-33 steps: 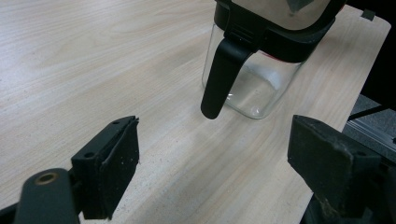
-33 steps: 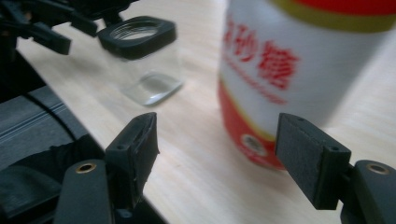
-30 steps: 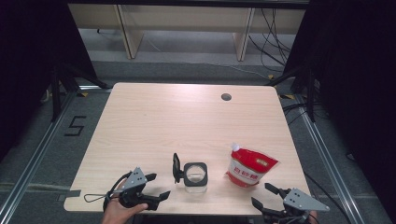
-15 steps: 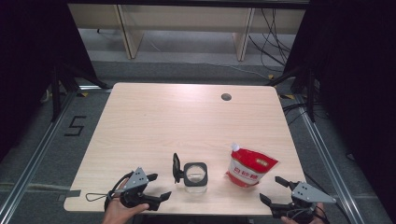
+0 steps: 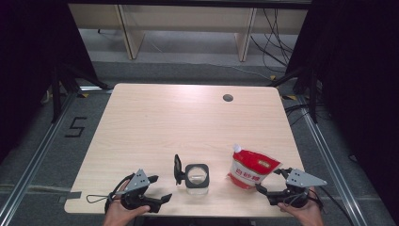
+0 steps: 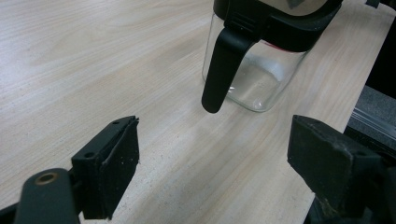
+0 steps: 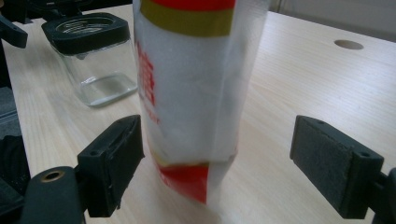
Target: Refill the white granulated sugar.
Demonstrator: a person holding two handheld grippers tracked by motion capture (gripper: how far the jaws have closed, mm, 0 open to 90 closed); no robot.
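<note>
Pouch [image 5: 252,170], red and white and filled with something white, stood near the front right of the table [image 5: 188,122], its long axis running upward with a lean. In the high view its white spout corner [image 5: 237,149] pointed up and toward the left, while its base sat closer to the person. In the right gripper view the pouch [image 7: 191,93] rose between the two jaws and out of the top of the frame, its red bottom edge resting on the wood.

Right gripper [image 5: 274,187], held in a hand [image 5: 301,212] at the table's front edge, was aimed at the pouch from the right. Its jaws had just been widening and stood spread apart, with the pouch between them but clear gaps on both sides, so neither pad [image 7: 116,163] pressed it.

Left gripper [image 5: 161,188] lay near the front left, jaws released and holding nothing, pointed toward a clear glass jar [image 5: 196,178] with a black collar. The jar's black lid [image 5: 177,169] hung open at its left side, just ahead of those jaws.
</note>
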